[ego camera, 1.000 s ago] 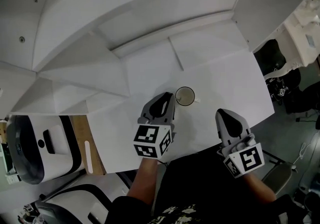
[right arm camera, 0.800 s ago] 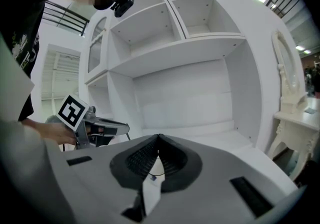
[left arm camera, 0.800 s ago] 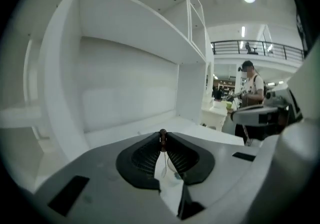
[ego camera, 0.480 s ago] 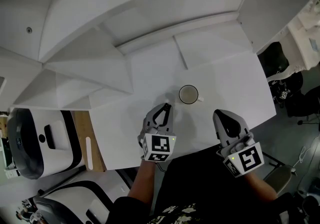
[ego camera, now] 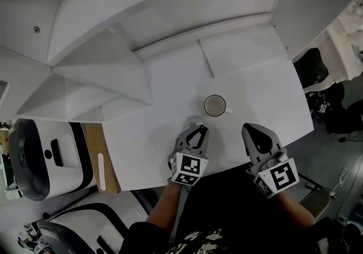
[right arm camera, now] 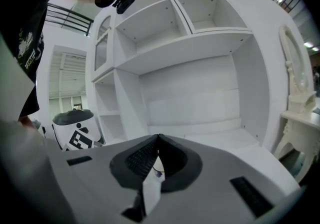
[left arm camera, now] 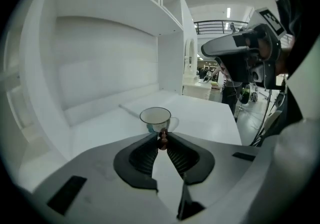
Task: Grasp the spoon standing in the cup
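A white cup (ego camera: 215, 105) with a small handle stands on the white table (ego camera: 255, 94); it also shows in the left gripper view (left arm camera: 155, 117), just beyond the jaws. Its inside looks empty from above. My left gripper (ego camera: 198, 128) sits a short way in front of the cup, near the table's front edge. Its jaws (left arm camera: 163, 137) are pinched on a small brown piece (left arm camera: 163, 140) at their tips, apparently the spoon's handle; the rest of the spoon is hidden. My right gripper (ego camera: 253, 131) hovers at the front edge to the right of the cup, shut with nothing in it (right arm camera: 158, 139).
White shelving (ego camera: 142, 32) with open compartments rises behind the table. A white and black machine (ego camera: 39, 162) stands on the floor to the left. Black equipment (ego camera: 326, 100) is beyond the table's right edge.
My left gripper has drawn back from the cup's rim toward the table's front edge, its jaws still pinched together. The cup and the right gripper stay put.
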A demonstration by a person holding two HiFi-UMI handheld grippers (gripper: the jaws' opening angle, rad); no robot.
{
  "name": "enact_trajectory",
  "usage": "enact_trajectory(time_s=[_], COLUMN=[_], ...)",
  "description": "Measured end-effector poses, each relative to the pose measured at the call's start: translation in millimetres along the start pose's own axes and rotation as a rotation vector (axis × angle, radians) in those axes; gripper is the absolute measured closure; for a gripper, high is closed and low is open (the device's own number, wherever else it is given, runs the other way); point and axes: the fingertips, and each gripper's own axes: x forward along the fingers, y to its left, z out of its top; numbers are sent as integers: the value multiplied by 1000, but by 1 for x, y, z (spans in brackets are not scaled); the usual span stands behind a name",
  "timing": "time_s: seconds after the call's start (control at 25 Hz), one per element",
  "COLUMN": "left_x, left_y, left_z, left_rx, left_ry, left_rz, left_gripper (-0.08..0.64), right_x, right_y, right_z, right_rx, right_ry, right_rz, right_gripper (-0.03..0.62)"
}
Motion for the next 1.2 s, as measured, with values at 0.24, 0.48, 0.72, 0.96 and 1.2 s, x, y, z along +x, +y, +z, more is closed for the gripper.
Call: enact_trajectory(time_s=[0.24,0.48,0.72,0.96,1.2], left_x=[23,41,38,8,-60], left_y=[-6,-3,-23,-35,-40], left_z=[-28,-44,-48,-18,60], left_rx=[-146,-244,-346,-298,-91], left_ry=[54,101,130,63,-117], left_rz=[-33,-66,-132,-36,237], left_gripper=[448,430,419,422,547], right_x=[-4,-11,-37,-65,-94], right_y=[-7,-14,-23,-36,-53], right_z=[-2,-13,-28,-20,-18], right_rx=[3,25,45,47,32], right_ry=[0,26,63,31,6], right_rz=[-10,-29,-38,-43,-71], right_gripper=[529,529,529,529,529])
